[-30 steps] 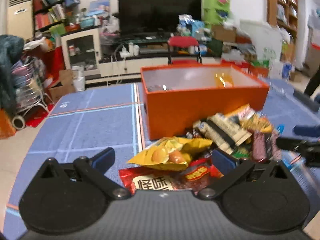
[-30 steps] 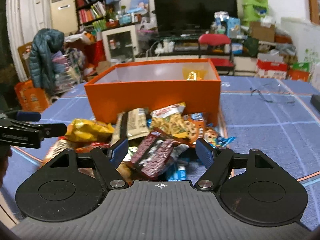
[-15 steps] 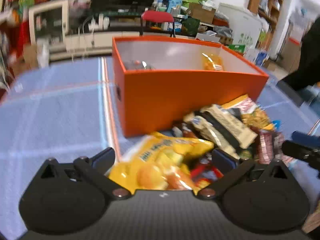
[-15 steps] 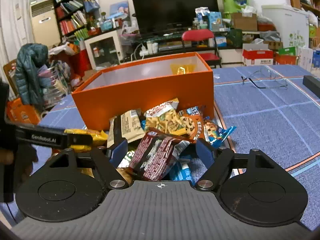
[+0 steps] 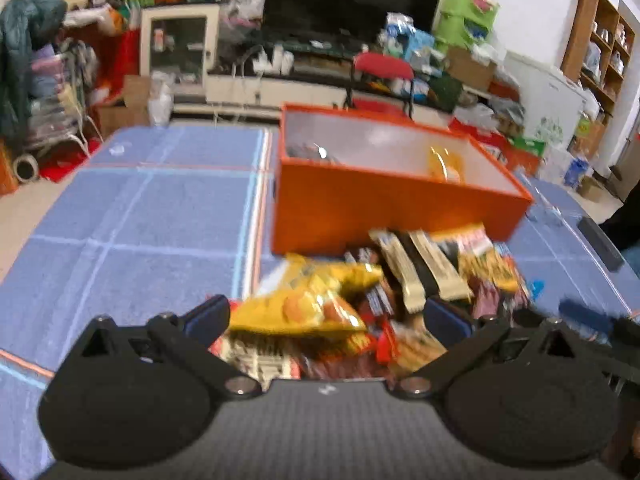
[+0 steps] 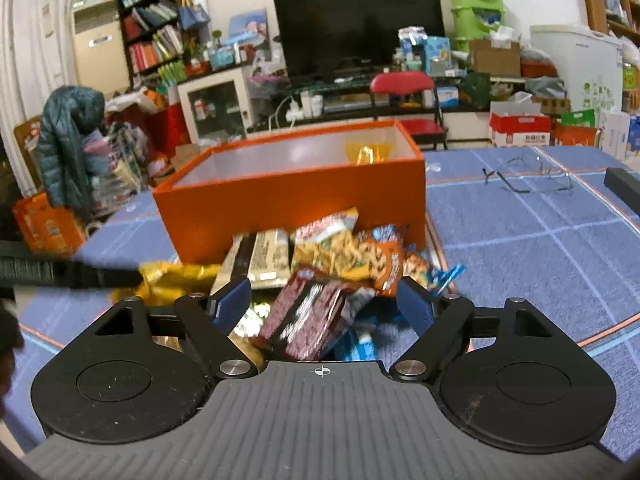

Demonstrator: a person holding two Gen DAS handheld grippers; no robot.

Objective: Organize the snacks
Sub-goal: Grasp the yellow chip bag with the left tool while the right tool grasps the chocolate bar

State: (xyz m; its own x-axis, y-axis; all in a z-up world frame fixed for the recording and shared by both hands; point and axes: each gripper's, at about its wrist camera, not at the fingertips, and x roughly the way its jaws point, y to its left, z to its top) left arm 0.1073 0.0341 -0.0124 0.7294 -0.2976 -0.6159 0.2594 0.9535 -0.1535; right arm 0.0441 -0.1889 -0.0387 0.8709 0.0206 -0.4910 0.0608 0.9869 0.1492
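Left wrist: left gripper (image 5: 326, 316) wide, nothing held, yellow bag (image 5: 308, 304) between the fingers, pile just before the orange box (image 5: 384, 208). Pick step; next, close on the bag.

Right wrist: right gripper (image 6: 322, 300) wide, empty, over the dark red pack (image 6: 316, 316). Next, lower and close.

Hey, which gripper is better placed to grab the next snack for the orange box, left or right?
Probably the right gripper. Its open jaws sit either side of the dark red snack packet. The left gripper is open too, but the yellow chip bag looks further ahead of its fingers. The orange box is just beyond.
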